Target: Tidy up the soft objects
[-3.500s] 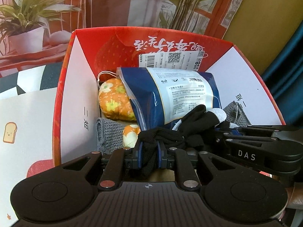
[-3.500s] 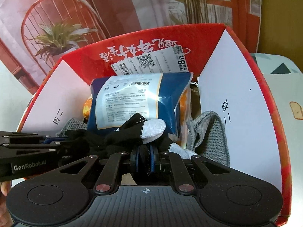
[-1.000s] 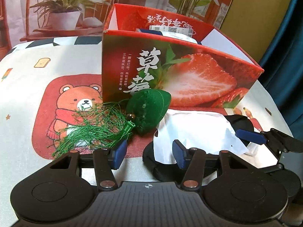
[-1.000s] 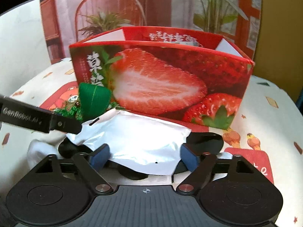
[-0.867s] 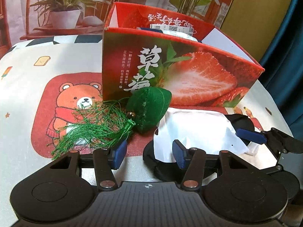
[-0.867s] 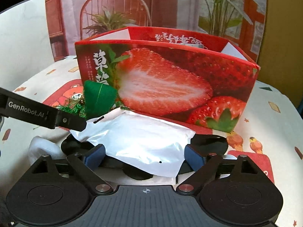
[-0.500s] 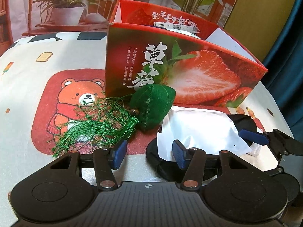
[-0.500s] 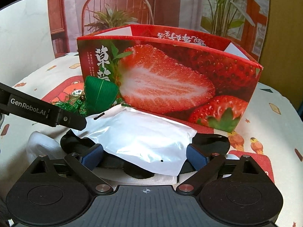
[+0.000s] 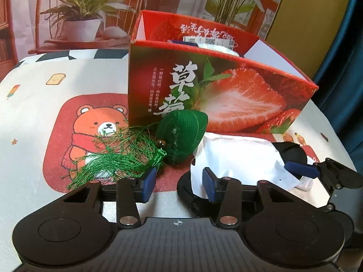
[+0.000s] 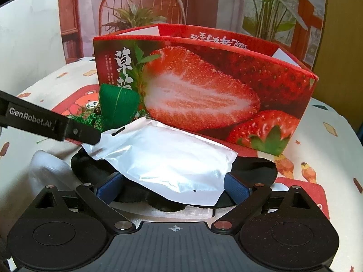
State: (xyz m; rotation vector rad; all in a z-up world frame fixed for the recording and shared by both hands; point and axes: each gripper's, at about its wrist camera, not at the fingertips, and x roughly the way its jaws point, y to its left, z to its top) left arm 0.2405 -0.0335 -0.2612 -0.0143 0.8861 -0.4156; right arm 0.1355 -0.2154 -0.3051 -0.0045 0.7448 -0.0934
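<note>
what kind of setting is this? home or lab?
Probably a home tabletop staged for recording: a cartoon bear tablecloth, a strawberry box used as a bin, and a backdrop with printed plants behind.

1 strawberry box [image 9: 217, 95]. 1 green stuffed sachet [image 9: 181, 133] w/ 1 tassel [image 9: 118, 156]. 1 white foil pouch [image 10: 168, 156]. 1 black soft item [image 10: 254, 170] under the pouch, maybe more than 1, mostly hidden. 1 clear plastic bag [image 10: 45, 170]. 2 grippers: left gripper [image 9: 179, 182], right gripper [image 10: 173, 184]. items inside box: can't count, approx 1 packet top showing.
</note>
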